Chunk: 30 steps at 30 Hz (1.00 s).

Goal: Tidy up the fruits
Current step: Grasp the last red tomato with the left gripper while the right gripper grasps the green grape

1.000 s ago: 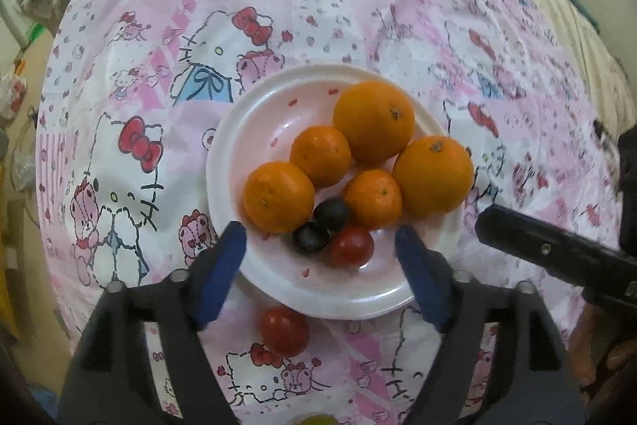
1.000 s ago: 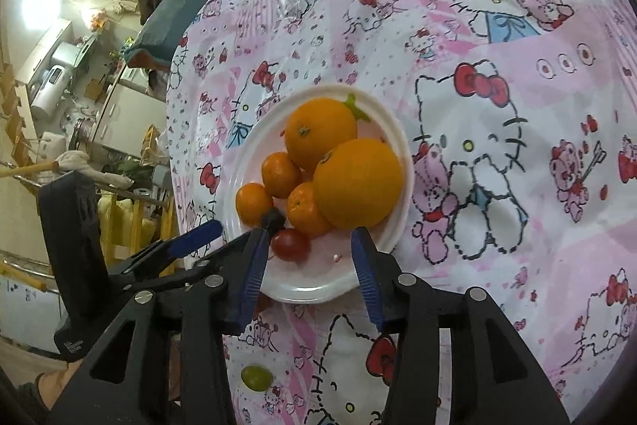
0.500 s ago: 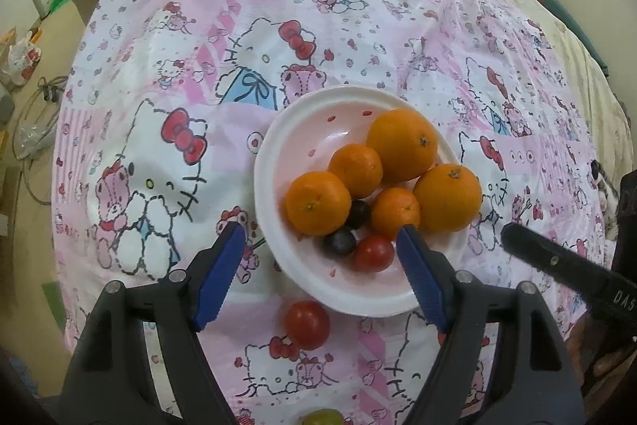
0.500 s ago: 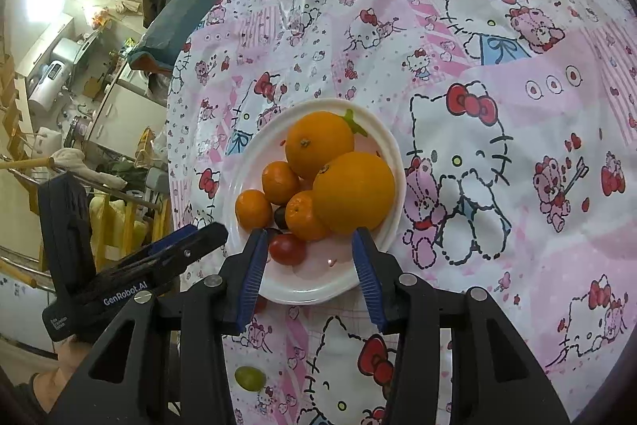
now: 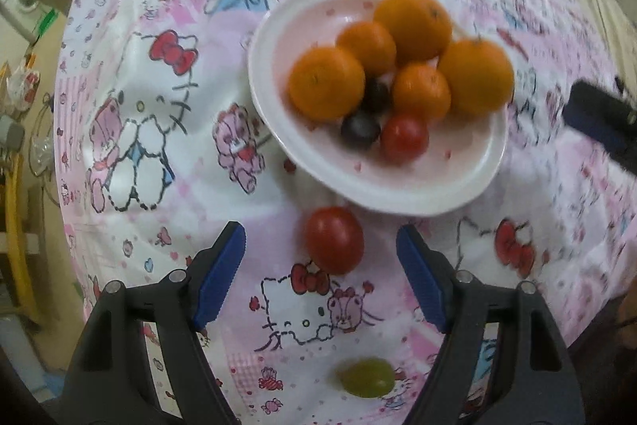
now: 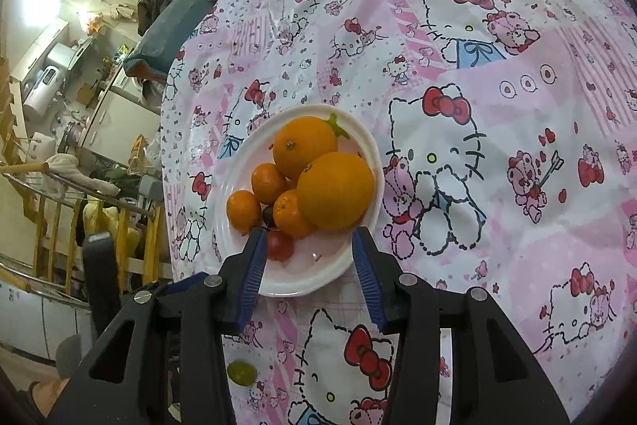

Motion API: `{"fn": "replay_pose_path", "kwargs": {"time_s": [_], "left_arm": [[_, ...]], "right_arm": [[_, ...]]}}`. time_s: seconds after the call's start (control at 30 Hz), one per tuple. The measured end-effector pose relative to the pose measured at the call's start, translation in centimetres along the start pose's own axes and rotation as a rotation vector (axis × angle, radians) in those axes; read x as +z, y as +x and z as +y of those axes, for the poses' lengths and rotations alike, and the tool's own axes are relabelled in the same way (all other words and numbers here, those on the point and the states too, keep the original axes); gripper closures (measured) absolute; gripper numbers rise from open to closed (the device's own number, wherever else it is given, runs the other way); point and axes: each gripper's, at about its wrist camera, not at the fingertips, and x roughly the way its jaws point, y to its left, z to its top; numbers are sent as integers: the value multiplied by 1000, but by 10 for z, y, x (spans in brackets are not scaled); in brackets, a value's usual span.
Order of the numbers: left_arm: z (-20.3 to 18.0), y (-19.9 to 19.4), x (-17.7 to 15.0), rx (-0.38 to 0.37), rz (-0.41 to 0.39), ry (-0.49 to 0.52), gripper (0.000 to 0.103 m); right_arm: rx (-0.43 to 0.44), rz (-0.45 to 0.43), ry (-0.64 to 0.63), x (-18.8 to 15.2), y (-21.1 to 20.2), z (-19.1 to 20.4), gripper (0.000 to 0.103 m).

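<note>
Fruits (image 5: 402, 66) fill plate (image 5: 398, 190) on cartoon-print tablecloth (image 5: 159, 130).

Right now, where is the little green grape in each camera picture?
Left wrist view: the green grape lies low in the picture on the tablecloth, below the loose tomato, between the gripper's arms.
Right wrist view: the green grape sits at lower left, beside the gripper's left arm.
Shared landmark: the white plate of oranges, above the grape in both.
</note>
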Motion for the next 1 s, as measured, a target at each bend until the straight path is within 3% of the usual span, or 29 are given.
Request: {"fn": "replay_pose_path", "kwargs": {"time_s": [0.13, 0.27, 0.37, 0.4, 0.67, 0.93, 1.0], "left_arm": [[-8, 12, 0, 26, 19, 38, 32], [-17, 18, 3, 61, 6, 76, 52], [-20, 19, 2, 73, 3, 104, 73], [-20, 19, 1, 67, 10, 103, 75], [-17, 8, -1, 45, 19, 71, 76], [-5, -39, -14, 11, -45, 42, 76], [1, -52, -19, 3, -70, 31, 76]], "right_arm": [[-2, 1, 2, -2, -3, -2, 55], [-4, -8, 0, -2, -6, -3, 55], [-2, -12, 3, -2, -8, -5, 55], [-2, -12, 3, -2, -8, -5, 55], [-2, -14, 1, -2, -11, -5, 55], [-5, -4, -22, -16, -18, 6, 54], [-12, 3, -33, -24, -19, 10, 47]]}}
